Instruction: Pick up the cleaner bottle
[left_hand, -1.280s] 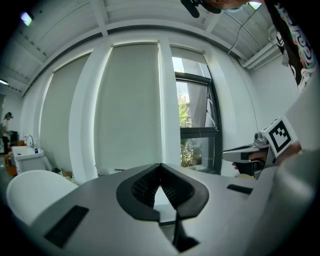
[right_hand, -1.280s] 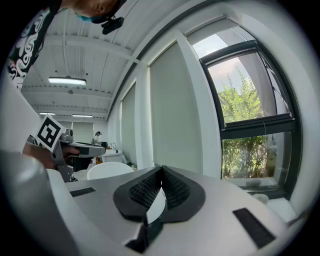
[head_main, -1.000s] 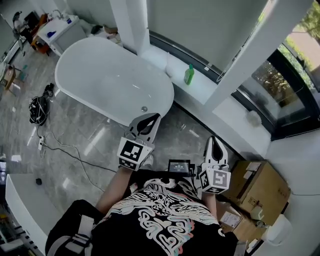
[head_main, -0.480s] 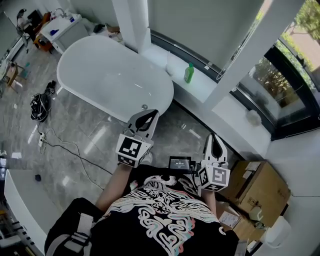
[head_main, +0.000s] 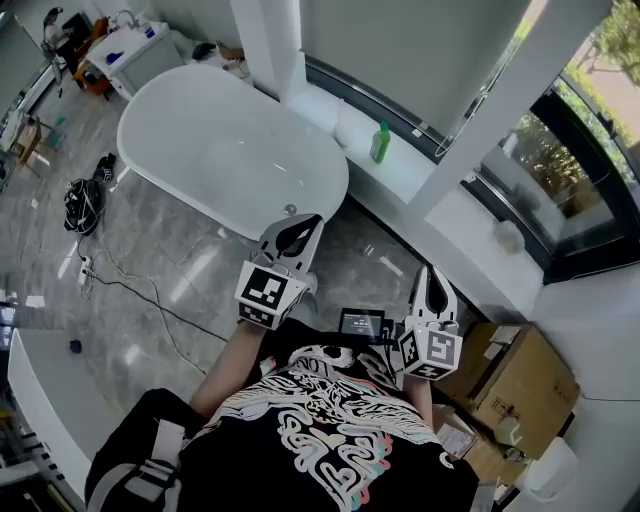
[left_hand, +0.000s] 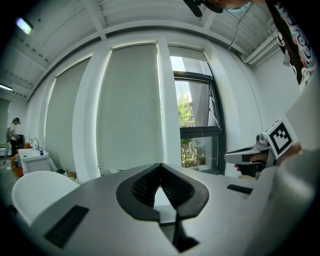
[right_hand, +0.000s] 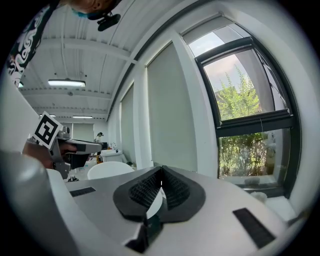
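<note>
The green cleaner bottle (head_main: 379, 143) stands upright on the white window ledge (head_main: 425, 180) behind the bathtub's end. It shows only in the head view. My left gripper (head_main: 300, 229) is held out over the grey floor near the tub's rim, well short of the bottle. Its jaws meet at the tips with nothing between them (left_hand: 160, 165). My right gripper (head_main: 433, 273) hangs to the right, closer to my body, also shut and empty (right_hand: 161, 168). Each gripper view shows the other gripper off to one side, and neither shows the bottle.
A white oval bathtub (head_main: 230, 150) fills the upper left. A white pillar (head_main: 505, 105) rises right of the bottle. Cardboard boxes (head_main: 515, 375) sit at the right. Cables and a dark bundle (head_main: 80, 205) lie on the marble floor (head_main: 180, 270) at the left.
Both grippers and the person have edged slightly forward toward the tub and ledge. The jaws stay shut and the bottle has not moved.
</note>
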